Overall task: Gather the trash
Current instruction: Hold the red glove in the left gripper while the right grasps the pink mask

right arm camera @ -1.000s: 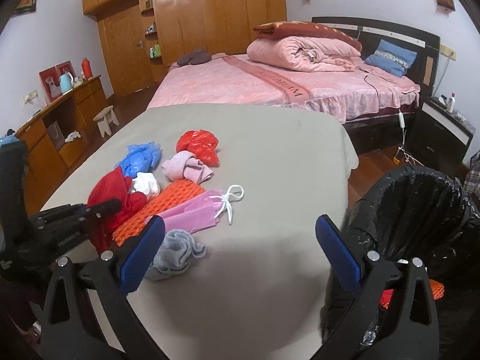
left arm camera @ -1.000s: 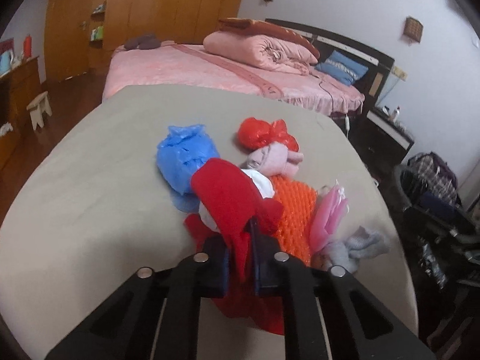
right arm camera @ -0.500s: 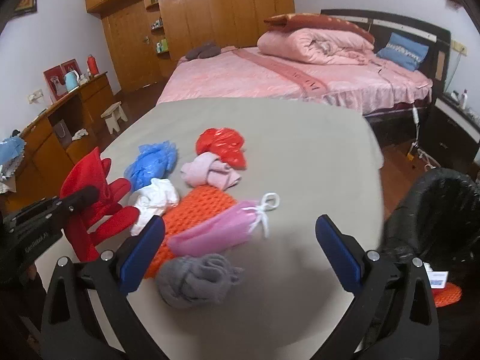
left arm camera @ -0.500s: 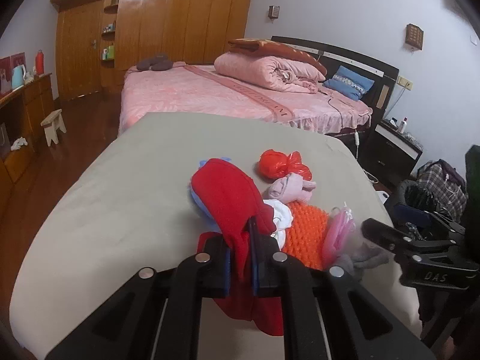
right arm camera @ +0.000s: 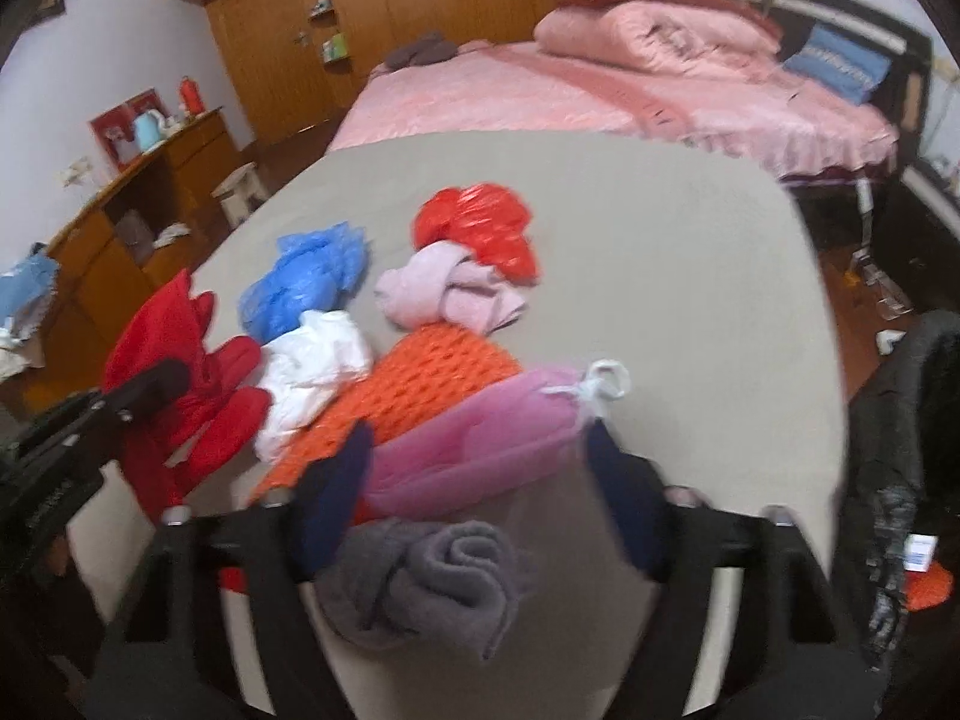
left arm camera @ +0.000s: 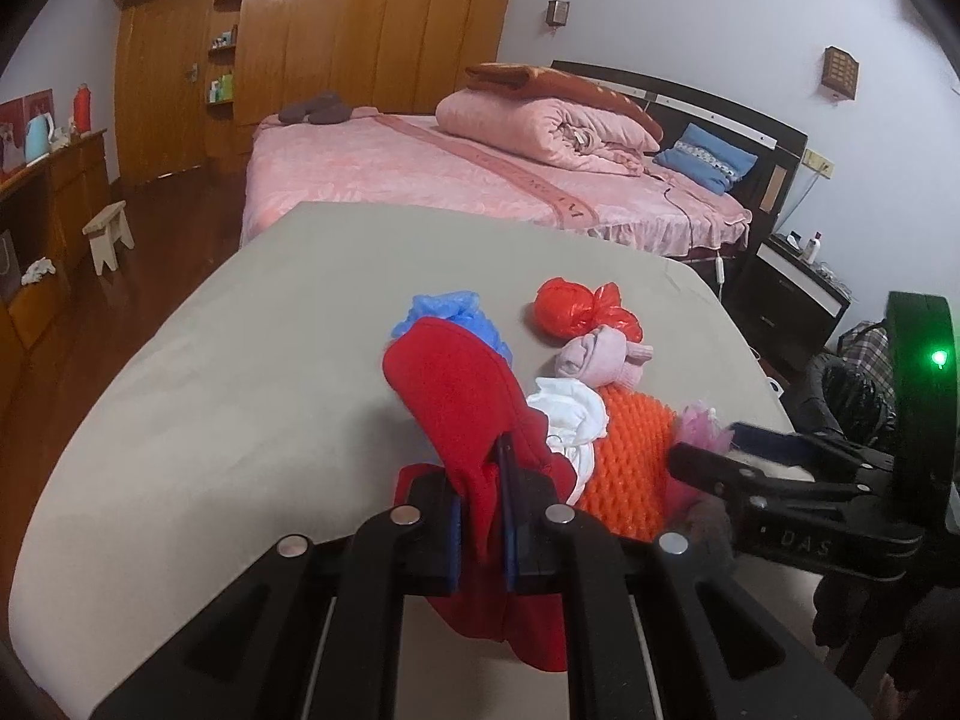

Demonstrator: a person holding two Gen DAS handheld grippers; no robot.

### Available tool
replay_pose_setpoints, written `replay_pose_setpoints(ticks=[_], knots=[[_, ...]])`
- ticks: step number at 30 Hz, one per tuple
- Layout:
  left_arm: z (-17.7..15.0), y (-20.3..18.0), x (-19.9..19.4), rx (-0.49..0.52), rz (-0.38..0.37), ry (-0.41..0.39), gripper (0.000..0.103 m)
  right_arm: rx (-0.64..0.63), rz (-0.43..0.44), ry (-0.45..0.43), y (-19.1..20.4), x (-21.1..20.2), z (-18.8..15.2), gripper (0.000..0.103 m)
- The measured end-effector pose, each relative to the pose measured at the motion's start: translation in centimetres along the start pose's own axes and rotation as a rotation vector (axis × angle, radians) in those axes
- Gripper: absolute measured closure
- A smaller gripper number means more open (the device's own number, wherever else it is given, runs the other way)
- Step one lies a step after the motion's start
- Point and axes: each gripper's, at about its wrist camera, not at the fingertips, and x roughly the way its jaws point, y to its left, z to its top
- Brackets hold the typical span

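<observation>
Behind the grey-covered table (right arm camera: 690, 252) sits a pink bed, but the action is up front. Over the last second the right gripper (right arm camera: 474, 480) has swung in from beside the black bin bag (right arm camera: 900, 420) and dropped low over the pile, its jaws still spread wide. The grey sock (right arm camera: 420, 582) now lies just below and between them, with the pink mesh pouch (right arm camera: 480, 444) right ahead, so a grab looks imminent. The left gripper (left arm camera: 483, 516) stays clamped on the red cloth (left arm camera: 462, 396), lifted off the table.
</observation>
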Motion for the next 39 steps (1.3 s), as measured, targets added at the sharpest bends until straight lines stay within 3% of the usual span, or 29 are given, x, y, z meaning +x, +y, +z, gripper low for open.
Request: replay_pose_setpoints(ticks=[5, 8, 26, 39], knots=[[0.2, 0.0, -0.1, 0.004, -0.007, -0.005, 0.093, -0.034, 0.069, 0.007, 0.5, -0.5, 0.2, 0.084], [0.4, 0.0, -0.4, 0.005, -0.01, -0.014, 0.093, -0.052, 0.089, -0.008, 0.7, -1.4, 0.4, 0.097], [4.1, -3.0, -4.5, 0.034, -0.04, -0.132, 0.093, -0.041, 0.149, -0.191, 0.6, -9.1, 4.3, 0.098], [6.5, -7.9, -5.3, 0.079, -0.122, -0.171, 0.093, -0.028, 0.09, -0.299, -2.2, -14.7, 5.1, 0.098]])
